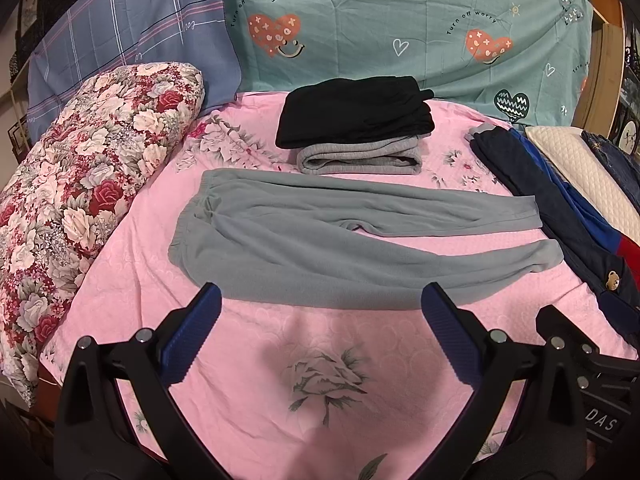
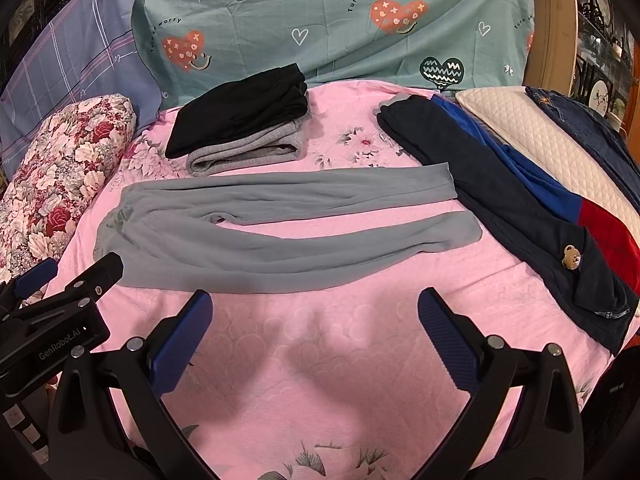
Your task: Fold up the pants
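Grey-green pants (image 1: 320, 256) lie flat on the pink bedsheet (image 1: 320, 360), waistband to the left, both legs stretched to the right with a narrow gap between them. They also show in the right wrist view (image 2: 256, 252). My left gripper (image 1: 320, 300) is open and empty, hovering just in front of the near leg. My right gripper (image 2: 316, 304) is open and empty, also just in front of the near leg. The left gripper's body shows at the left edge of the right wrist view (image 2: 60, 320).
A stack of folded black and grey clothes (image 1: 356, 124) sits behind the pants. A floral pillow (image 1: 80, 200) lies at left. Dark navy, blue and red garments (image 2: 520, 208) and a white quilted pad (image 2: 560, 152) lie at right. Teal and blue-checked pillows (image 1: 400, 20) stand behind.
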Demonstrator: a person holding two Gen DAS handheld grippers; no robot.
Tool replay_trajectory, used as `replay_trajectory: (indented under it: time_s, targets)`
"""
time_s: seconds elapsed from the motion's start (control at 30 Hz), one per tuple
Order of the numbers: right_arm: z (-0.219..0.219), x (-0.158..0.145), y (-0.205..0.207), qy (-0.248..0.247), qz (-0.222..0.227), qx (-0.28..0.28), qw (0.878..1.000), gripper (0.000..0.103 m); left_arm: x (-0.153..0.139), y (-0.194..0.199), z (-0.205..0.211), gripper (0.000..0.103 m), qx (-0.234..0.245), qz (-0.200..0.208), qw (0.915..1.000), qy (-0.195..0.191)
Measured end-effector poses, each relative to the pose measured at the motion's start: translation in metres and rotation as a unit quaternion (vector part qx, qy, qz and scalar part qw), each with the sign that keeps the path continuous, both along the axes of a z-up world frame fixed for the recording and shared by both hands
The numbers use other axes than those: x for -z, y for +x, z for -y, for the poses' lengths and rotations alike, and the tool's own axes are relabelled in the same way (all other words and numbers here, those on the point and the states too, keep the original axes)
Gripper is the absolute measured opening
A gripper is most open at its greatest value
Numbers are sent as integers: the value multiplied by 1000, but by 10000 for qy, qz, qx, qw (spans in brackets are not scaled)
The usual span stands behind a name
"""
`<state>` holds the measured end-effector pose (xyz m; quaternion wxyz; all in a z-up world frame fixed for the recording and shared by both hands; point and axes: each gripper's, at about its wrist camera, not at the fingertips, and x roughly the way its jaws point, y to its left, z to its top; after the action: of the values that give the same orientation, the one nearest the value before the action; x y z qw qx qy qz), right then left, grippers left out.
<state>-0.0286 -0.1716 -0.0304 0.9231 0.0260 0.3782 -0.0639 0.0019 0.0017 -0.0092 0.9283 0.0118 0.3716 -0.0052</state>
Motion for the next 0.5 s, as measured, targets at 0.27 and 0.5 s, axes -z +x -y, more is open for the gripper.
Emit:
replay_trajectory:
  time_s: [0.27,0.5]
  targets:
    - [1,0,0,26,2,-3,10000,102,0,1,1,101,-4,-1,10000,9]
    - [1,-1,-1,40,-6,-8,10000,102,-1,1,1,101,-8,-4,10000,9]
